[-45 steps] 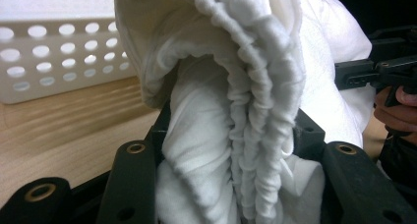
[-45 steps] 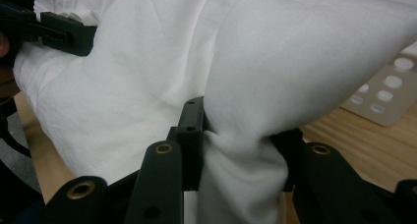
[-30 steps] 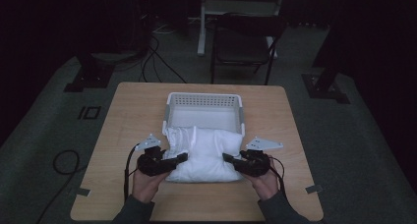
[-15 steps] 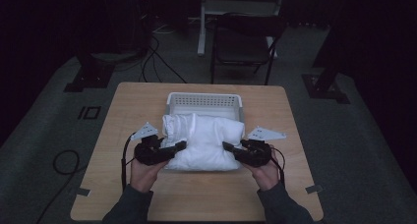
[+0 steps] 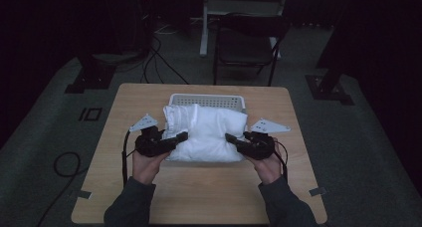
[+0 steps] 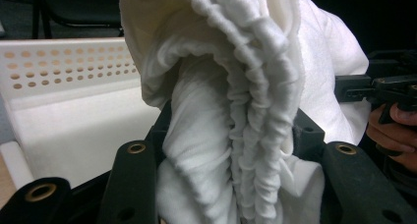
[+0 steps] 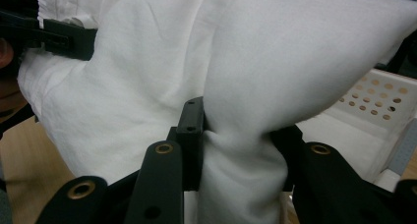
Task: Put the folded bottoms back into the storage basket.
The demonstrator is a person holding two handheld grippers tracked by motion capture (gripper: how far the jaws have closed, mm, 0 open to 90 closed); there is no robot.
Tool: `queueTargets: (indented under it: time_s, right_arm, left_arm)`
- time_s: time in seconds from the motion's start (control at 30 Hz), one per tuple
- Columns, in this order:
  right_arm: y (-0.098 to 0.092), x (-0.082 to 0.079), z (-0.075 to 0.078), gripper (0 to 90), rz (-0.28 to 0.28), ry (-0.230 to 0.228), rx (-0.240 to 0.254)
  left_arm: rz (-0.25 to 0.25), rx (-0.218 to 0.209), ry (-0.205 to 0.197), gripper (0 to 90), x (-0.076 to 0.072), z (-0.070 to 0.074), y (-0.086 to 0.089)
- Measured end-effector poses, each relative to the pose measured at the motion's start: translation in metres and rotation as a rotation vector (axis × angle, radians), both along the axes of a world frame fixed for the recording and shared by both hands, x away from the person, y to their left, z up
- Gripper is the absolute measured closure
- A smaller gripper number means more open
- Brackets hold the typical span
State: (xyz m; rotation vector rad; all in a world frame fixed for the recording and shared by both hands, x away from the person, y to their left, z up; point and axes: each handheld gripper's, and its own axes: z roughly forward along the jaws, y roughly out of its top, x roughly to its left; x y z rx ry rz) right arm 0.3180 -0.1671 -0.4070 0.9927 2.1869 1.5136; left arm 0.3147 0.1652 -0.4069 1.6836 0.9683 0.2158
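High view: left tongs [image 5: 181,136] at nine o'clock and right tongs [image 5: 231,138] at three pinch a soft, light, floppy white cloth bundle [image 5: 206,130], best gripped at bunched edges, before a basket [image 5: 206,100].

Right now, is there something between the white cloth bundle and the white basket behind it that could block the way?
Nothing visible does. The white cloth bundle is clamped by the left gripper and right gripper, and the white basket sits directly behind it, its inside open and apparently empty in the left gripper view.
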Motion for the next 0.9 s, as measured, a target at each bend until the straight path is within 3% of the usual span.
queueTargets:
  time_s: [0.9]
  right_arm:
    - [0.003,0.022,0.021,66.8,-0.026,-0.033,0.002]
  left_arm:
    - [0.035,0.015,-0.033,52.7,0.021,0.022,-0.002]
